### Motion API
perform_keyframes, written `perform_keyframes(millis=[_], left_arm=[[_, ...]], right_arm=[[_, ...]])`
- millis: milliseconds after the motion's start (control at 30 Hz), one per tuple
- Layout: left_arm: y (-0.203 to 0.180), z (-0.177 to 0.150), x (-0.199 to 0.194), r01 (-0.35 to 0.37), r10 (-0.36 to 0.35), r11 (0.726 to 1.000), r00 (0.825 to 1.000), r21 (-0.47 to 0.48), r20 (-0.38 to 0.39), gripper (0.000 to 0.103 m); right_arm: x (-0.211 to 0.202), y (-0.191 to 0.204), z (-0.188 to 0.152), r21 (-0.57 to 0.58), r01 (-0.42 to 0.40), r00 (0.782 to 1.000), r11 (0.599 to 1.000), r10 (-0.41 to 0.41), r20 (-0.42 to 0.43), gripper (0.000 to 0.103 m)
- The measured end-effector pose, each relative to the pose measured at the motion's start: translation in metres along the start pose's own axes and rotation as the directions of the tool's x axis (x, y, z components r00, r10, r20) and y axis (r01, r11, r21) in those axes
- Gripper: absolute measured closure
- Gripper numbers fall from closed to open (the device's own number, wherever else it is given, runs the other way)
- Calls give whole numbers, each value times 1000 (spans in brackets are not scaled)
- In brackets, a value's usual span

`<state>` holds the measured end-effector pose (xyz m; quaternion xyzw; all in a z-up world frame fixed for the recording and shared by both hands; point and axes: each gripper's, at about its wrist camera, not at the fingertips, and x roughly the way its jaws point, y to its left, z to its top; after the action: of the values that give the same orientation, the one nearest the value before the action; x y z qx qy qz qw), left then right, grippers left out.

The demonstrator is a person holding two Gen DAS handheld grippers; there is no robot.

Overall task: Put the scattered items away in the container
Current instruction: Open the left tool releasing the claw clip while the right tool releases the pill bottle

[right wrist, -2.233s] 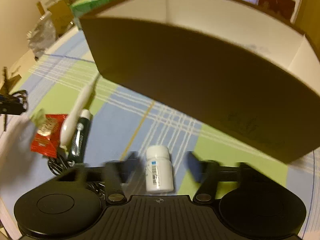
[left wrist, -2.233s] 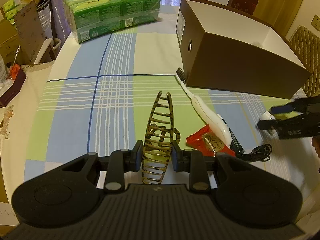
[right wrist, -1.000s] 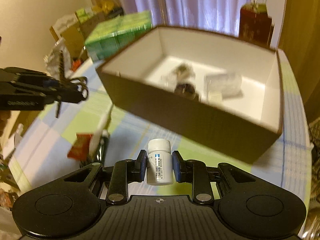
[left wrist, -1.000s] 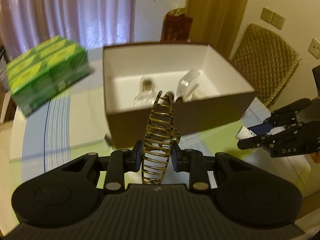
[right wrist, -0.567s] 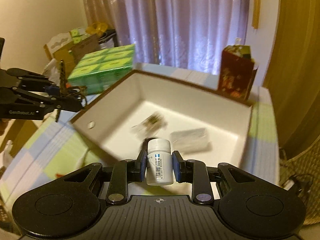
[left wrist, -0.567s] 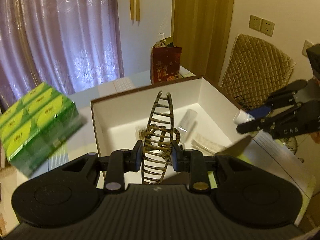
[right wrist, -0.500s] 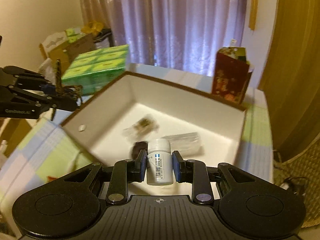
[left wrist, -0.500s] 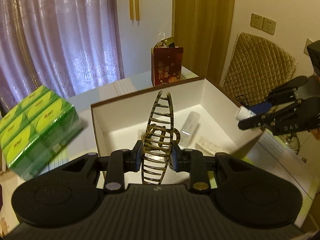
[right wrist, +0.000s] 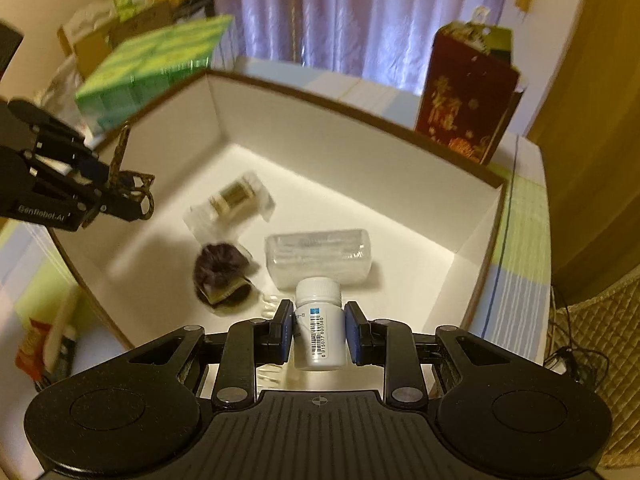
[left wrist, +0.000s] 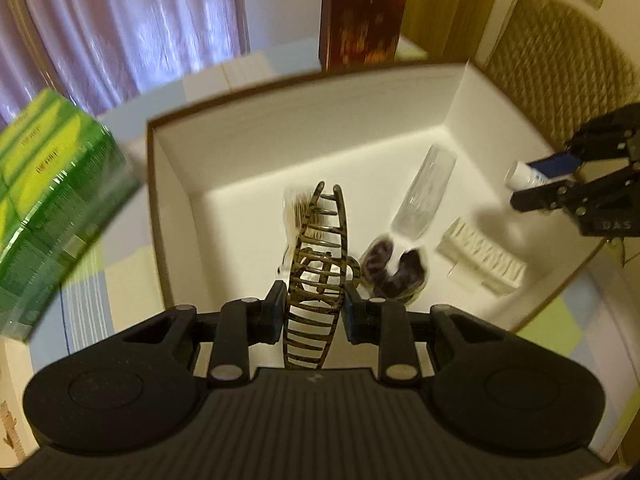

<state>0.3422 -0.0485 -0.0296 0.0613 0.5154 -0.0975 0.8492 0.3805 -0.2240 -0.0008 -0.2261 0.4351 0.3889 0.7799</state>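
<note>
- Black and blue, the left gripper (left wrist: 313, 312) is pinched tight on a stripy brown hair claw (left wrist: 316, 276). It holds the claw near its bottom end, so the long part sticks out ahead, over the box.
- White plastic fills the right gripper (right wrist: 319, 332) — a little pill bottle (right wrist: 320, 326) squeezed at its middle between the two blue pads, cap pointing forward. Held like that, I think it will not slip.
- Both grippers hang above the open brown box (right wrist: 360, 118), one from each side, well clear of its white floor. My guess is they are up high so each thing can drop straight in.
- Down inside the box lie a clear plastic case (right wrist: 318, 258), a dark fuzzy hair tie (right wrist: 220, 270), a small clear packet (right wrist: 236, 200) and a white ribbed thing (left wrist: 482, 258). The bare floor is mostly at the sides, so those look like good spots to let go.
- Outside the box, low on the left of the right camera view, a red packet (right wrist: 28, 350) and a white stick-like thing (right wrist: 60, 326) lie on the checked cloth (right wrist: 520, 240) — so the tidying is not finished, I think.
- Far off stand a green pack (left wrist: 44, 208) and a red gift bag (right wrist: 466, 96); they look too big to go in.
</note>
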Motion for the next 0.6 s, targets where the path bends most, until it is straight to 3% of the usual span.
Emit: perform_keyframes(millis=[300,367,433,600], left_arm=[[-3,-1,37,21,-18,1000,990,21,-141,79],[-5,-3,42,22,-18,1000,988,19,-156,79],[-5,-4,44,33,-29,999,985,16,-170,72],[-7,-5,45,15,-10,1000,985,27,-171,73]], right_arm=[[24,-7,-1,-71,-3,996,998,-3,-87,73],[27,-9,-2,-75,-2,995,997,-5,-99,73],[28,-9,-4,-79,0,995,997,-8,-103,73],[29,-9,-4,-96,-1,994,995,-9,-111,73]])
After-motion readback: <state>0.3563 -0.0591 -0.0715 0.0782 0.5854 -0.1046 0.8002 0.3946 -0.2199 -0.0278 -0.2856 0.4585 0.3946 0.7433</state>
